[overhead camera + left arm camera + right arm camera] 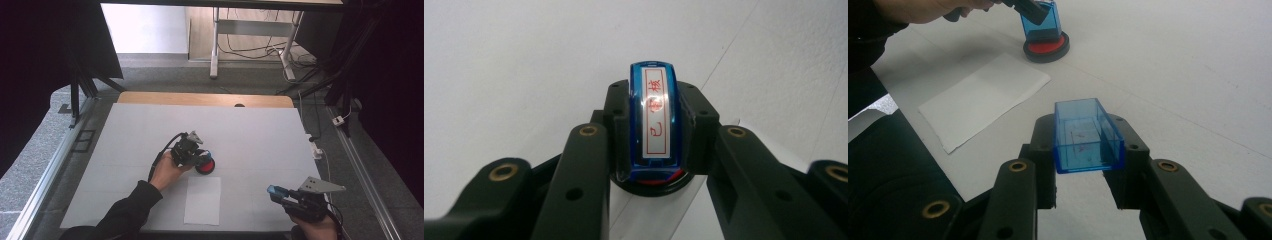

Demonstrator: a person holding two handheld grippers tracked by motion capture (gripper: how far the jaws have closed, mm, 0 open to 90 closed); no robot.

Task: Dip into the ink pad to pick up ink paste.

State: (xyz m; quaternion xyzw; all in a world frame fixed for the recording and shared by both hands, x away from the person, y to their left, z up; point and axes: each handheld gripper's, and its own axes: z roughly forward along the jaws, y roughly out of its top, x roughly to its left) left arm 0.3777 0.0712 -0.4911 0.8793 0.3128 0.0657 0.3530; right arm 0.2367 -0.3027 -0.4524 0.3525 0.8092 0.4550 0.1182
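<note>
My left gripper (192, 152) is shut on a blue stamp (653, 120) with a white label in red characters. The stamp stands upright with its lower end on a round black ink pad (205, 165) with a red middle. In the right gripper view, the stamp (1040, 22) sits on the pad (1046, 48) at the far left. My right gripper (278, 194), near the table's front right, is shut on a clear blue rectangular cap (1087, 135), its open side up. A white paper sheet (202, 200) lies just in front of the ink pad.
A white cover (150, 125) spreads over the table, with a wooden strip (205, 98) along its far edge. Metal rails (50, 165) run along both sides. Beyond the table stand desk legs and cables (250, 50) on the floor.
</note>
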